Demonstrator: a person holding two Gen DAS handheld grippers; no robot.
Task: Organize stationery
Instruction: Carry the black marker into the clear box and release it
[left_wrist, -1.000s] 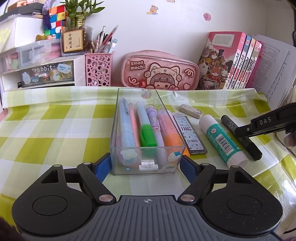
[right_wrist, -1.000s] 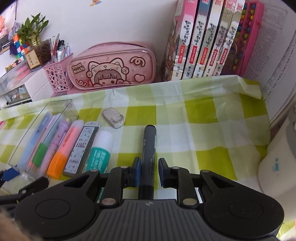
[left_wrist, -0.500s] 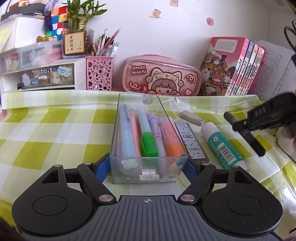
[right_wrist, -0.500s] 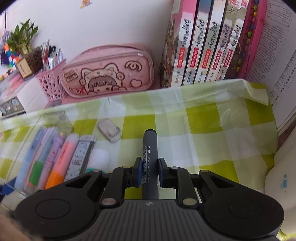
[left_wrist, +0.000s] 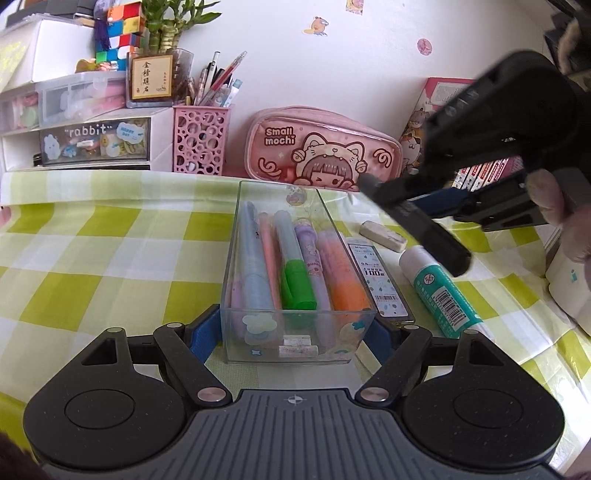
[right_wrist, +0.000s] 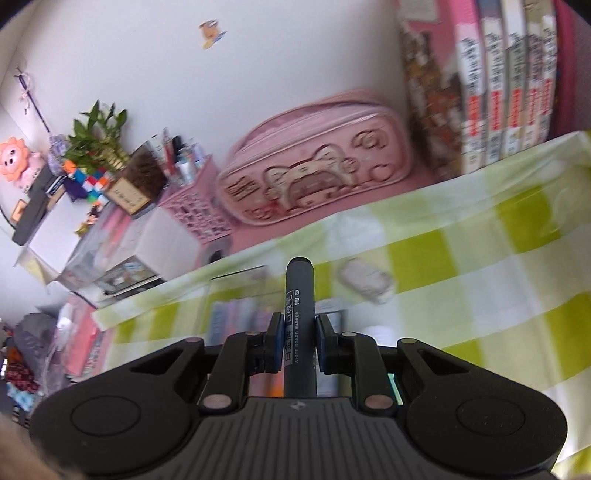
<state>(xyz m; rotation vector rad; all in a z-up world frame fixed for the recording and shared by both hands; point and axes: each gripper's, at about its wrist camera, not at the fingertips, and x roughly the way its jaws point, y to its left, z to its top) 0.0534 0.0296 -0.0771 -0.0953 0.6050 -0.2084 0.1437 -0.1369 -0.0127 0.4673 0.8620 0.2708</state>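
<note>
A clear plastic box (left_wrist: 295, 332) with several highlighters and pens in it stands on the green checked cloth. My left gripper (left_wrist: 291, 330) is shut on its near end, one blue pad against each side wall. My right gripper (right_wrist: 298, 341) is shut on a black whiteboard marker (right_wrist: 299, 295), which points forward between the pads. In the left wrist view this marker (left_wrist: 417, 225) hangs tilted in the air, above the eraser and the glue stick, just right of the box, with the right gripper (left_wrist: 437, 203) behind it. The right wrist view is blurred and tilted.
A lead refill case (left_wrist: 380, 280), a glue stick (left_wrist: 443, 291) and an eraser (left_wrist: 382, 234) lie right of the box. At the wall stand a pink pencil case (left_wrist: 321, 151), a pink pen holder (left_wrist: 199, 140), small drawers (left_wrist: 92, 140) and books (right_wrist: 498, 74). A white object (left_wrist: 569, 288) sits far right.
The right gripper has lifted the marker off the cloth and carried it up and left toward the box, rolling as it went. The left gripper and box have stayed put.
</note>
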